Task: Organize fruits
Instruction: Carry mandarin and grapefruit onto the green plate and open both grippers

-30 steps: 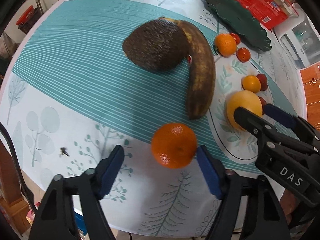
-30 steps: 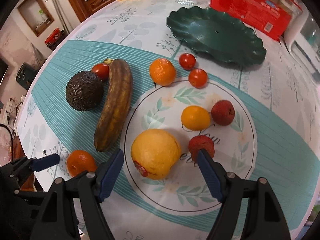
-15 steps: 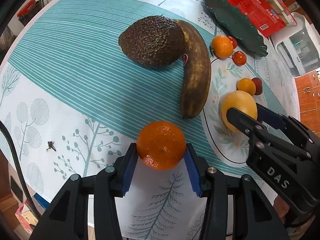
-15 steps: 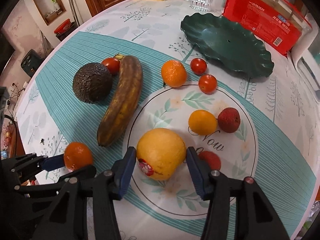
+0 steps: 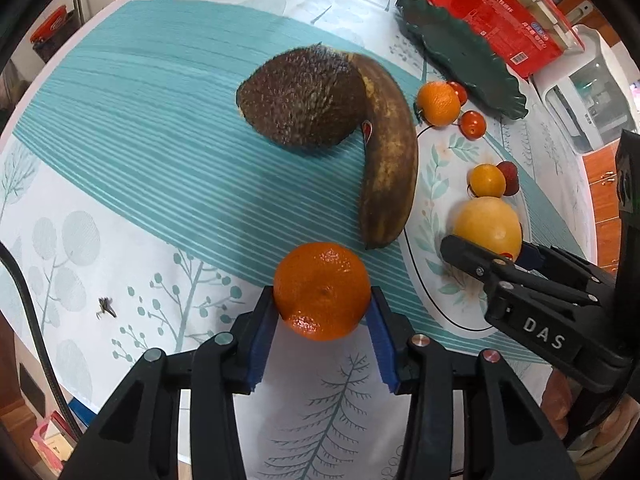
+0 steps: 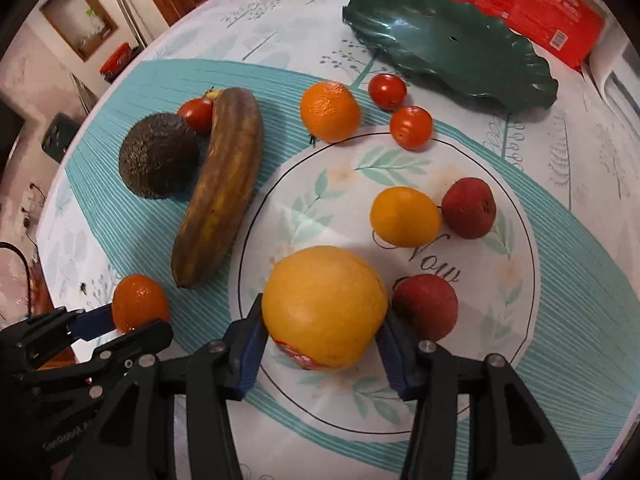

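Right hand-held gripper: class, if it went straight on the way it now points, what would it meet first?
The large yellow-orange citrus fruit, already between the closing jaws of the right hand-held gripper. Past it, probably the patterned tablecloth, since the gripper points steeply down; depth is unclear.

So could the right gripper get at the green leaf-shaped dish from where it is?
Probably not right away: the right gripper is closing on the big yellow-orange fruit. The green dish is bare on top, but the red fruit and two tomatoes sit between.
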Motion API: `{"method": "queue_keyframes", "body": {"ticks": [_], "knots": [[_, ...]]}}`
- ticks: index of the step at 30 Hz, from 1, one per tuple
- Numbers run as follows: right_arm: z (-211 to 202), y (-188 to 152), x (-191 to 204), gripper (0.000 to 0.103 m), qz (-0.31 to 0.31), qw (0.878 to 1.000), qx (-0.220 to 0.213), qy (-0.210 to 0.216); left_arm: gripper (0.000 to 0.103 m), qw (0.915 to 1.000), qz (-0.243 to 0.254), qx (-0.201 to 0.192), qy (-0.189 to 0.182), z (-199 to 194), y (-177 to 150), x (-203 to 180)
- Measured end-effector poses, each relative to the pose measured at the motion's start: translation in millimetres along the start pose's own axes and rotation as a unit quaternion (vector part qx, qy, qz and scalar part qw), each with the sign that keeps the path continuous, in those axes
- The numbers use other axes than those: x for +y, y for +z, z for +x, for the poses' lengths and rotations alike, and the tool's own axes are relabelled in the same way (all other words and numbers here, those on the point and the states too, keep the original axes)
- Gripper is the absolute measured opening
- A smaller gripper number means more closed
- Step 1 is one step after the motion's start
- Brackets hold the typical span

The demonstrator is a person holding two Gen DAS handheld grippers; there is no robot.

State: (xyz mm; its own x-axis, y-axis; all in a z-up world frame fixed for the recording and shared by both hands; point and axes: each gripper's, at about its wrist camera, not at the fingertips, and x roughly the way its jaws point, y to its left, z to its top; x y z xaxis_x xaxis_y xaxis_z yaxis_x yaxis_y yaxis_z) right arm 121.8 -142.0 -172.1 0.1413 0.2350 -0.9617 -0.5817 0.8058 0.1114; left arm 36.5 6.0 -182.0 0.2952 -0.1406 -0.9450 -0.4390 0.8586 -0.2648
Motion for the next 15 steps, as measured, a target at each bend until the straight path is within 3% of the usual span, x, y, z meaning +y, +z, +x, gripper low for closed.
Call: {"method": "queue_keyframes", "body": {"ticks": [15], "knots": [[-62, -7, 1, 0.05, 0.041, 0.997, -0.071, 0.005, 0.042, 0.9944, 0.09, -0.052, -0.017, -59, 23, -26]]}}
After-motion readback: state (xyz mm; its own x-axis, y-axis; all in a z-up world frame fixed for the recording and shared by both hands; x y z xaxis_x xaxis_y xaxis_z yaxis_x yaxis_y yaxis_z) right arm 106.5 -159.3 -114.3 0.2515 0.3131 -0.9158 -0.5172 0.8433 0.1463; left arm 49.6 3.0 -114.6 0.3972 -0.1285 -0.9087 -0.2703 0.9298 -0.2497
